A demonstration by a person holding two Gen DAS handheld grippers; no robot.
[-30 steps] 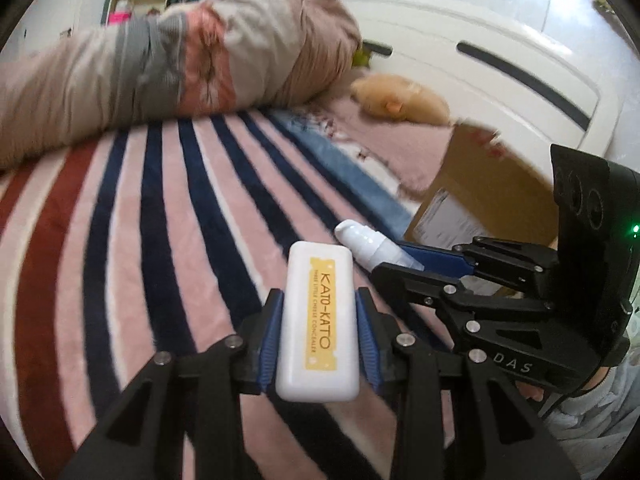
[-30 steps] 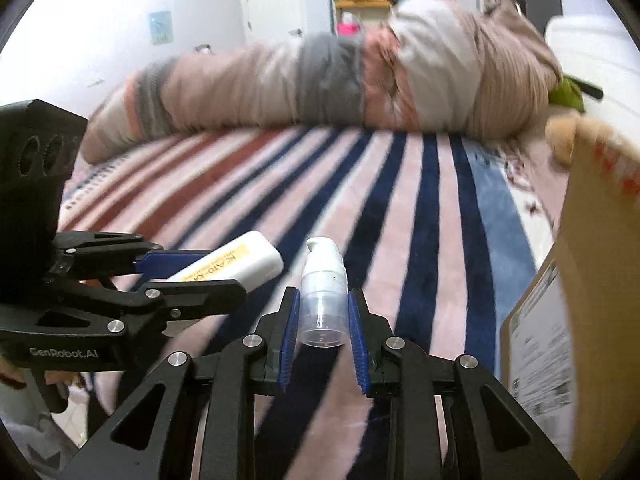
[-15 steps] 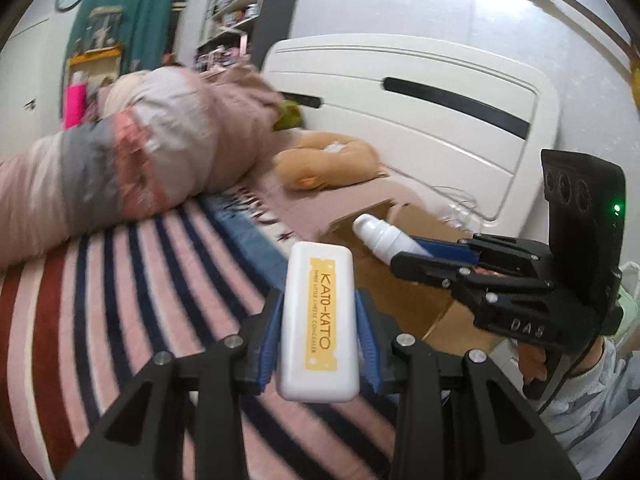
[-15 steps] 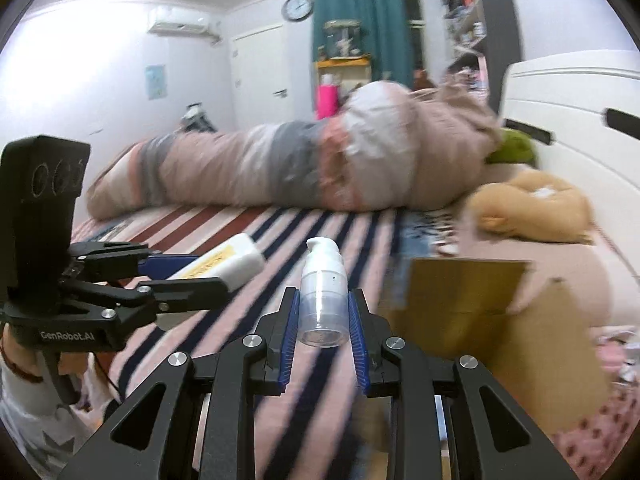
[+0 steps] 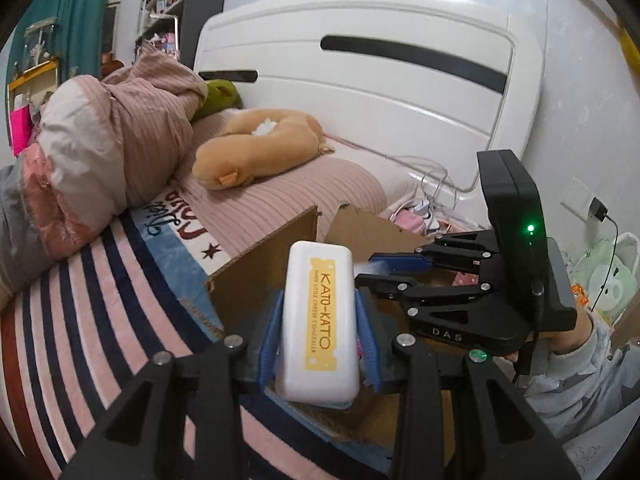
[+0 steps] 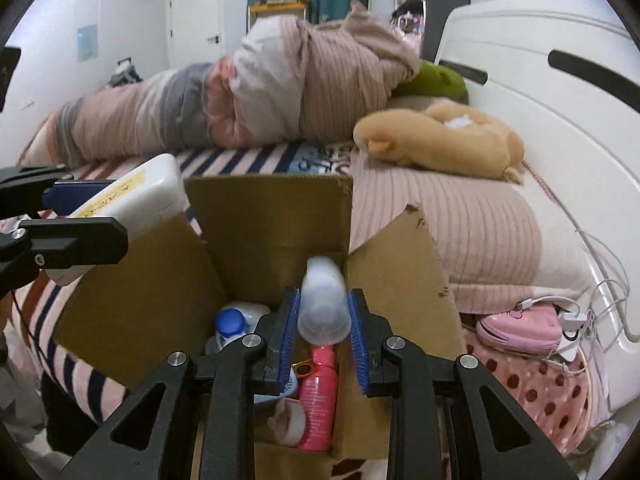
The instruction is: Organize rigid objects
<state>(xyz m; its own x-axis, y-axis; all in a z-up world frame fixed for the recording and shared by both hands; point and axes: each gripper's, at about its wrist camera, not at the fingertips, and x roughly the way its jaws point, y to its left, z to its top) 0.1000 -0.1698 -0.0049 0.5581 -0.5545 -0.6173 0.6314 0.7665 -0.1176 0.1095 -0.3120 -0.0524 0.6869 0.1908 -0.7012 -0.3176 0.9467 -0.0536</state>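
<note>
The left gripper (image 5: 319, 332) pinches the white KATO-KATO concealer case (image 5: 318, 322); the right gripper (image 6: 323, 322) pinches a clear pump bottle (image 6: 323, 300) above the open cardboard box (image 6: 140, 280).

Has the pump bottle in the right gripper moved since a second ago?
Yes. The bottle, between the right gripper's pads, was over the striped blanket beside the box; now it hangs over the open cardboard box, above the pink bottle.
</note>
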